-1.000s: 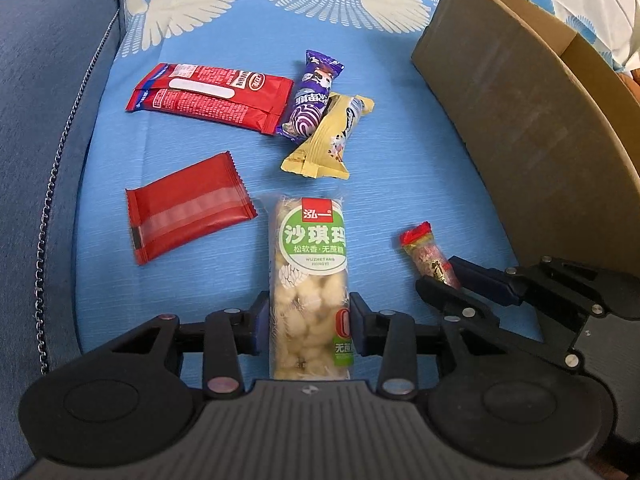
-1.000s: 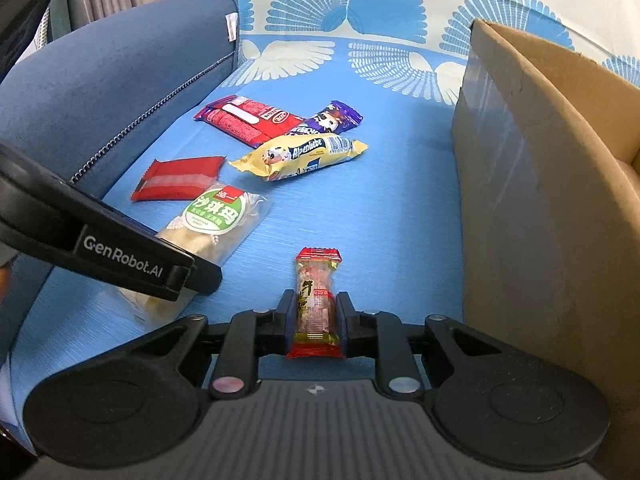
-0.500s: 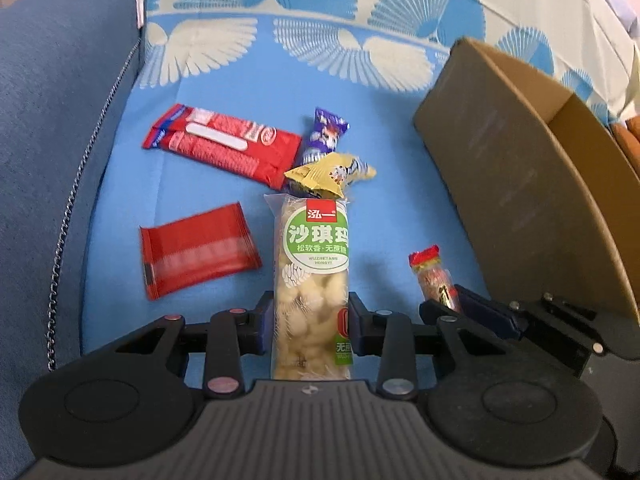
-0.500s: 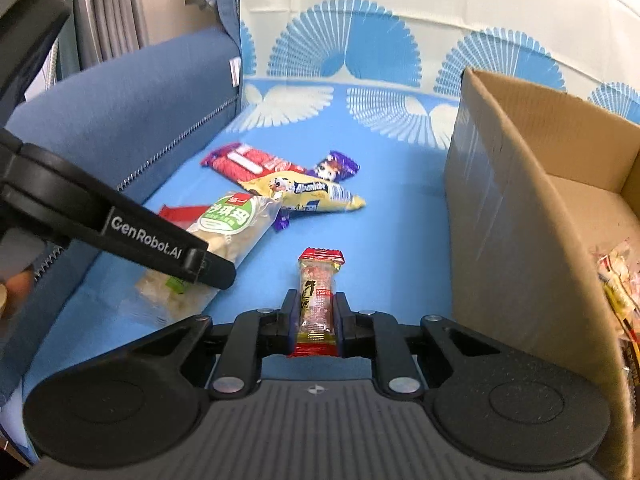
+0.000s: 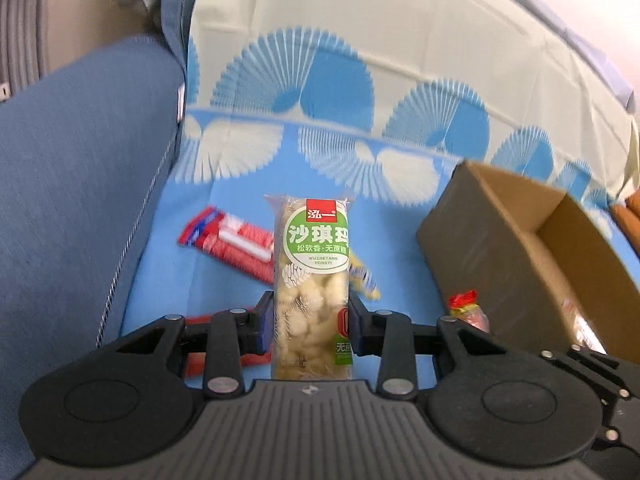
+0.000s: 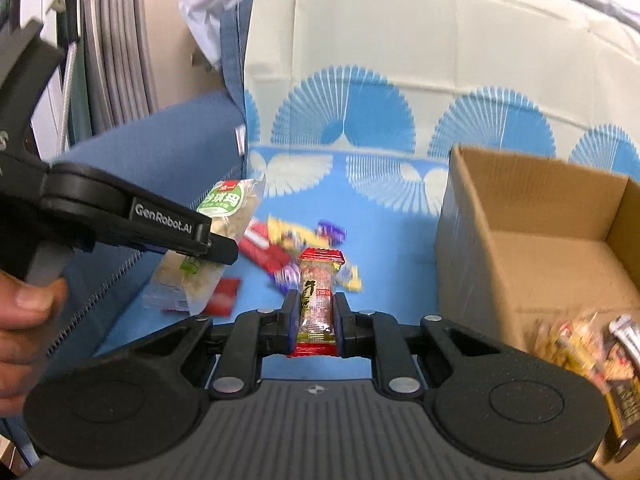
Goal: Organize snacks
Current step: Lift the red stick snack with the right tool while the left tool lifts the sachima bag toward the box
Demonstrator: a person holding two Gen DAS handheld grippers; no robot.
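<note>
My left gripper (image 5: 312, 320) is shut on a clear pack of puffed snack with a green label (image 5: 314, 280) and holds it above the blue seat; the pack also shows in the right wrist view (image 6: 208, 248). My right gripper (image 6: 316, 314) is shut on a small red-ended snack bar (image 6: 318, 296), also lifted; the bar shows in the left wrist view (image 5: 466, 308). The open cardboard box (image 6: 540, 248) stands to the right with several snacks (image 6: 580, 344) inside. It shows in the left wrist view (image 5: 500, 240) too.
On the blue patterned seat cover (image 5: 224, 272) lie a long red pack (image 5: 232, 246), a red wrapper (image 6: 224, 296), a yellow bar (image 6: 296, 236) and a purple one (image 6: 332, 230). A blue sofa arm (image 5: 72, 184) rises on the left.
Both grippers have lifted their snacks off the seat and tilted up. The box interior has come into the right wrist view.
</note>
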